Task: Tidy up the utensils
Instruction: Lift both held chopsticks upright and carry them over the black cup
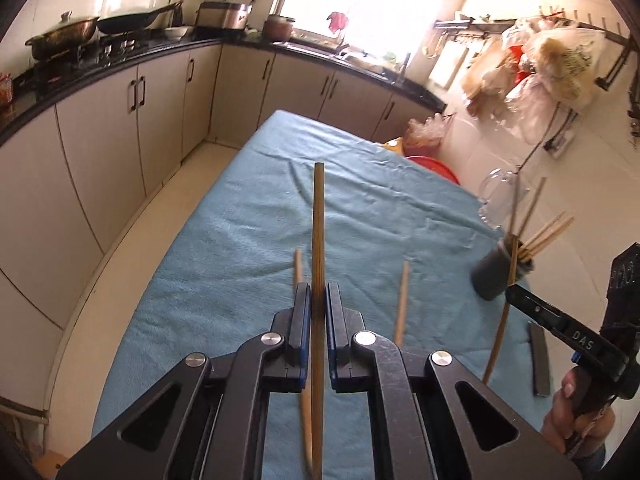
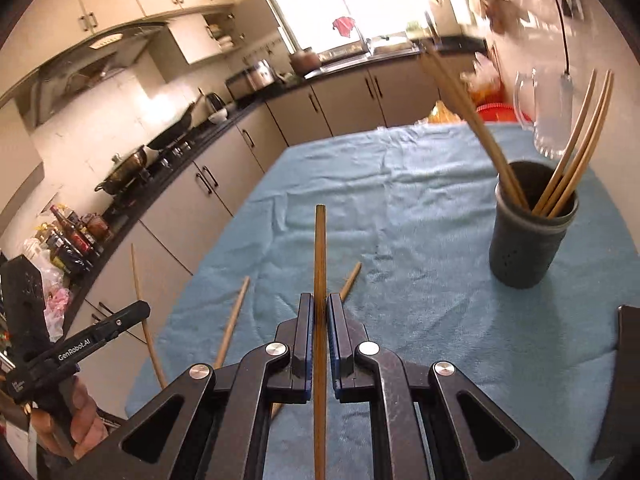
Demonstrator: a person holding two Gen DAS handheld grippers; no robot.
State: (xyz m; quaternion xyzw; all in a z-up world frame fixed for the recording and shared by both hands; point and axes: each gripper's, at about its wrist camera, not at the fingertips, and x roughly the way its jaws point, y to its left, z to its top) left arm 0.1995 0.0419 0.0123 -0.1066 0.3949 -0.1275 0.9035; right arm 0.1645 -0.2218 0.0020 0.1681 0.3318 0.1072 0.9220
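Observation:
My left gripper [image 1: 319,292] is shut on a brown wooden chopstick [image 1: 318,220] that sticks out forward between its pads, above the blue cloth. My right gripper [image 2: 319,302] is shut on a second chopstick [image 2: 320,248] in the same way. Each gripper also shows in the other's view, gripping its stick: the right gripper [image 1: 514,294] and the left gripper [image 2: 140,309]. A dark round holder [image 2: 528,236] stands upright at the right with several chopsticks in it. Two loose chopsticks [image 2: 236,320] [image 2: 350,276] lie on the cloth below the grippers.
The blue cloth [image 2: 420,208] covers a table. A clear glass mug [image 2: 548,116] stands behind the holder. A dark flat bar [image 1: 538,356] lies near the table's right edge. Kitchen cabinets and a stove with pans [image 1: 64,36] run along the left.

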